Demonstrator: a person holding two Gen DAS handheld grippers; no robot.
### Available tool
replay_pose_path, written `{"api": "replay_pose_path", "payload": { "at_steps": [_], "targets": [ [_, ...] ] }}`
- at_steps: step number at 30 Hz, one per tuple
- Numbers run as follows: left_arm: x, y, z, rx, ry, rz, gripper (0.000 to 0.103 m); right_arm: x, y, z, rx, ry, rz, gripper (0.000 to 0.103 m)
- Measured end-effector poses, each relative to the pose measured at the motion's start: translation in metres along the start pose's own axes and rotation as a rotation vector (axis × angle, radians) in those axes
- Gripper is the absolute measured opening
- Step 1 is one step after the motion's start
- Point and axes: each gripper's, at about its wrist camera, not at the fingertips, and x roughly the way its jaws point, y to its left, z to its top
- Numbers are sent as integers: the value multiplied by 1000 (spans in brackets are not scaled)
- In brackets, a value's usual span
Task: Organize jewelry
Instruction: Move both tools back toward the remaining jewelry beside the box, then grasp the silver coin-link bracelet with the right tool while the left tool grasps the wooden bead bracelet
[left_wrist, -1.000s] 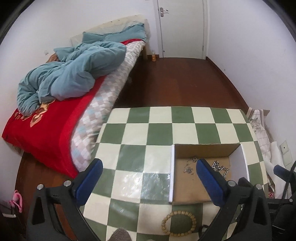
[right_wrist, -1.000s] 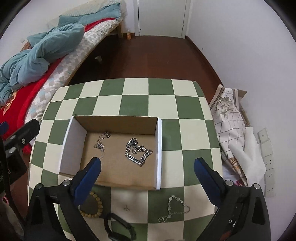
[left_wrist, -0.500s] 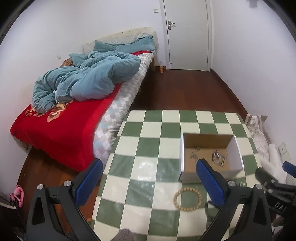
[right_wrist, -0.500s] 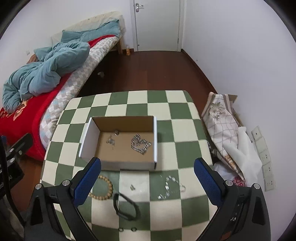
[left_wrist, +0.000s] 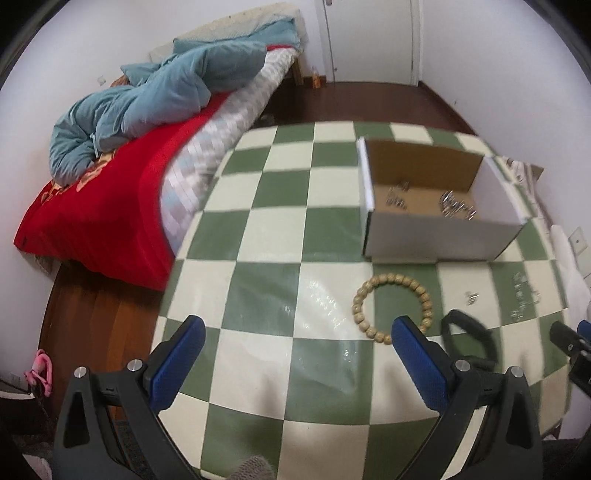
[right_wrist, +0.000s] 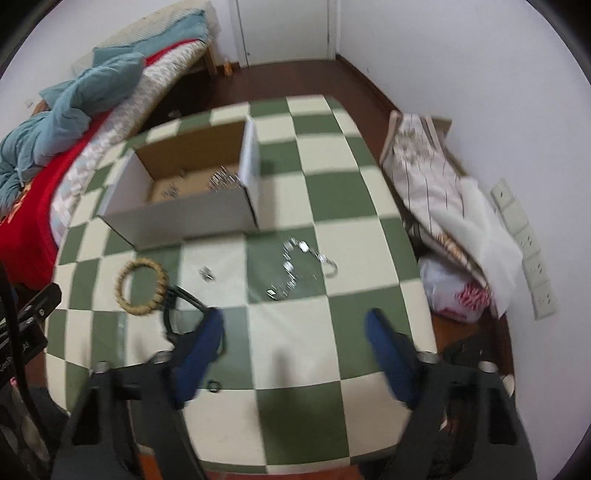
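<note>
Above the checkered table (right_wrist: 332, 206), both grippers' jaws gape empty, the right's just narrowing.

Checkered table (left_wrist: 266, 236): cardboard box (left_wrist: 436, 236), bead bracelet (left_wrist: 391, 306), black band (left_wrist: 469, 332), silver chain (right_wrist: 299, 266).

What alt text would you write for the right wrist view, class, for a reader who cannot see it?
The open right gripper, jaws just closing with nothing between them, hovers over a green-and-cream checkered table near a silver chain bracelet. A beaded bracelet lies left, before a cardboard box holding jewelry.
</note>
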Motion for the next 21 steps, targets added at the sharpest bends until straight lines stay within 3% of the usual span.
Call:
{"api": "replay_pose_path", "payload": {
  "at_steps": [5, 11, 16, 18, 19, 20, 21],
  "targets": [
    [27, 5, -4, -33, 59, 18, 103, 42, -23, 6, 60, 34, 23, 58],
    [52, 10, 0, -61, 110, 3, 102, 71, -40, 28, 114, 56, 28, 56],
    [58, 9, -2, -61, 122, 0, 102, 84, -25, 41, 46, 64, 20, 54],
    [63, 9, -2, -60, 132, -2, 102, 85, -10, 40, -32, 46, -9, 30],
    [64, 8, -1, -58, 137, -4, 102, 85, -2, 38, -79, 36, -35, 9],
    [65, 7, -1, -55, 141, -6, 102, 84, 3, 36, -107, 34, -33, 2],
    [66, 7, -1, -52, 142, -9, 102, 83, 5, 33, -121, 33, -36, 2]
  ]
}}
